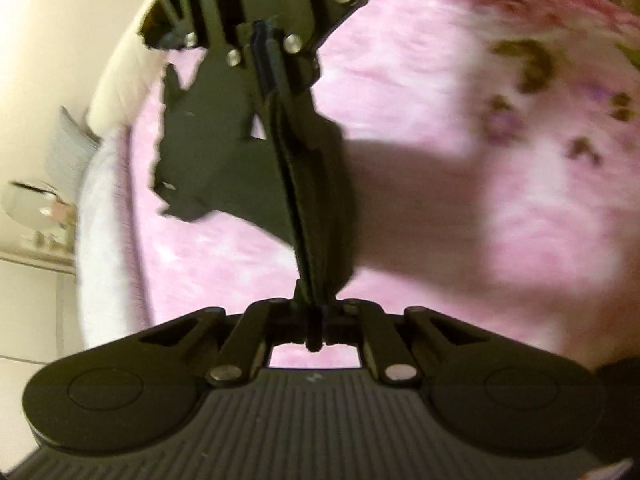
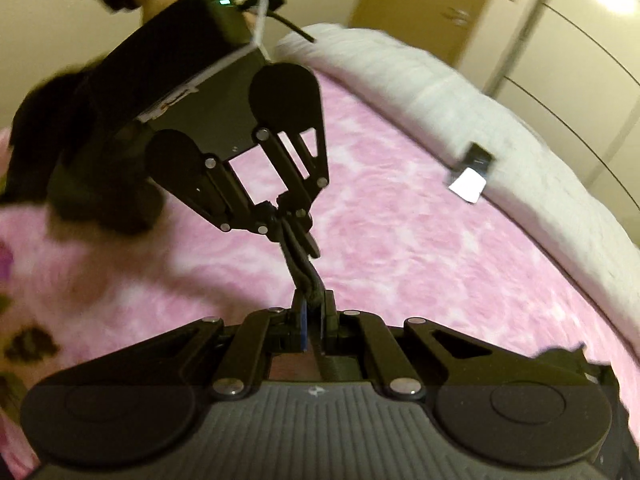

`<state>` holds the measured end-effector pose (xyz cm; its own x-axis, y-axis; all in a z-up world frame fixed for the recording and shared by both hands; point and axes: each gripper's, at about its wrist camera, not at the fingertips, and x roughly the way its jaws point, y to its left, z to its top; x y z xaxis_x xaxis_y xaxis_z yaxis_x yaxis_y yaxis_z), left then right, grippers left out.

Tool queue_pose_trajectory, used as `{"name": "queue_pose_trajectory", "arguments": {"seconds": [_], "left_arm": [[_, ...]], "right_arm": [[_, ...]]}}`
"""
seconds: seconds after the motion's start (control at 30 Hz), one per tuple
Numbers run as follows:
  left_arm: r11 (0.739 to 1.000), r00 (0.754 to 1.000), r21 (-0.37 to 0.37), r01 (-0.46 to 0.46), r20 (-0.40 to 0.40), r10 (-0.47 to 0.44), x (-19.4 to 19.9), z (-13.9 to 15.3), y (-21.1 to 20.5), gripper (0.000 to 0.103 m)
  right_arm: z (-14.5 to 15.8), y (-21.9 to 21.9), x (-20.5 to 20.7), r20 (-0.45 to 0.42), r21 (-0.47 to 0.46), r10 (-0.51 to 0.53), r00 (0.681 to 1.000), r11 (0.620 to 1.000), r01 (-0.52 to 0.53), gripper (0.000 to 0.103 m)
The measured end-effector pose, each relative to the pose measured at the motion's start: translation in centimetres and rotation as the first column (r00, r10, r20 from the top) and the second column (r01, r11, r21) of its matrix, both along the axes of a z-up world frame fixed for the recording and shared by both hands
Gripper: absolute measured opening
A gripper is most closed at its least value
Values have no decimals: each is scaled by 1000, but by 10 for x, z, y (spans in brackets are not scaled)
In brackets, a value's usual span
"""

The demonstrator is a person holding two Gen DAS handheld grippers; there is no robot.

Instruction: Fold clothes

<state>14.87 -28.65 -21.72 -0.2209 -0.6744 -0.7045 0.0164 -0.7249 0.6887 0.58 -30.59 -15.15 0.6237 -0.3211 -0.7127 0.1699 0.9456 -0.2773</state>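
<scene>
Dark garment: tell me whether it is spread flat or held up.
Held up. The dark fabric garment is stretched between the left gripper and right gripper, hanging above the pink fleece blanket.

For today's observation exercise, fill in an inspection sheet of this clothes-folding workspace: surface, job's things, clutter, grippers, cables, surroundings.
Surface: pink blanket on a bed, white bedding along its edge.
Job's things: dark garment stretched taut between both grippers, above the blanket.
Clutter: small black-and-white object by the white bedding; identity unclear.
Grippers: left gripper and right gripper both shut on the garment.
Cables: black cable at the left gripper's body.
Surroundings: wardrobe doors.
</scene>
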Motion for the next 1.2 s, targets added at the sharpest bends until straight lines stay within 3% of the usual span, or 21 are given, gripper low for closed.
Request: {"name": "queue_pose_trajectory", "arguments": {"seconds": [0.2, 0.33, 0.47, 0.6, 0.8, 1.07, 1.2], "left_arm": [[991, 999, -133, 25, 35, -21, -42, 76, -85, 5], [984, 997, -174, 38, 77, -25, -90, 109, -155, 5], [986, 995, -163, 17, 103, 0, -143, 131, -226, 5], [992, 993, -127, 5, 114, 10, -193, 134, -291, 5], [997, 994, -64, 36, 104, -29, -254, 115, -378, 5], [996, 996, 14, 83, 40, -83, -297, 73, -468, 5], [996, 996, 26, 86, 7, -86, -310, 62, -498, 5]], "right_arm": [[69, -61, -41, 134, 33, -199, 971, 980, 196, 1], [102, -123, -83, 259, 100, -335, 906, 942, 320, 2], [113, -197, -139, 337, 195, -425, 840, 905, 379, 2], [116, -277, -198, 370, 307, -514, 774, 854, 421, 2], [97, -347, -267, 339, 401, -599, 725, 790, 464, 2], [55, -416, -308, 300, 421, -704, 644, 703, 573, 2], [40, -438, -319, 293, 405, -730, 617, 680, 612, 2]]}}
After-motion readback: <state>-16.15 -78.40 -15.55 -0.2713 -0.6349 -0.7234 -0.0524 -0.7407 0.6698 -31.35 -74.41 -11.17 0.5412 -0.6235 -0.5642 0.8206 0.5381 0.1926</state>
